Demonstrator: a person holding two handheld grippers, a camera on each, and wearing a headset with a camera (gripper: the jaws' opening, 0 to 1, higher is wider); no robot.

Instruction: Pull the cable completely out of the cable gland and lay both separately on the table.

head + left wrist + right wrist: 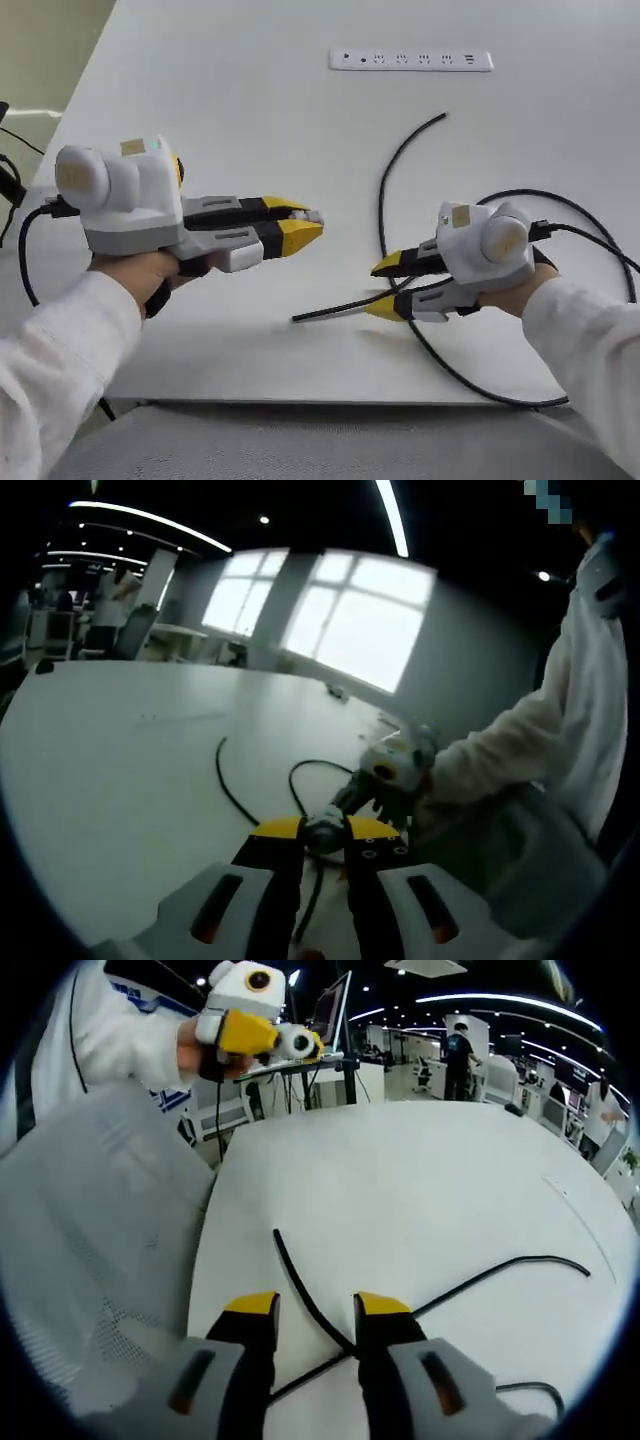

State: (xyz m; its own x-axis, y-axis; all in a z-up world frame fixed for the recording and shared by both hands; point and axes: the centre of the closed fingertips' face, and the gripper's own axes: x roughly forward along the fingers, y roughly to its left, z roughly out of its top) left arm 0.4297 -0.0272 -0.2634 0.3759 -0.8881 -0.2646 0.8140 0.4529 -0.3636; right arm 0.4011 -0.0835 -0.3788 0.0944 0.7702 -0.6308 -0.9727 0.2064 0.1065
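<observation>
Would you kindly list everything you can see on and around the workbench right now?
Table: one, white, under everything.
Power strip: one, white, far side of the table.
Cable: one, black, lying in loose curves on the table's right half.
Cable gland: one, pale grey, off the cable, held raised above the table.
Left gripper: one, white, black and yellow, jaws shut on the cable gland.
Right gripper: one, same colours, low over the table, jaws open on either side of the cable.
Sleeves: two, white, at the near edge.
</observation>
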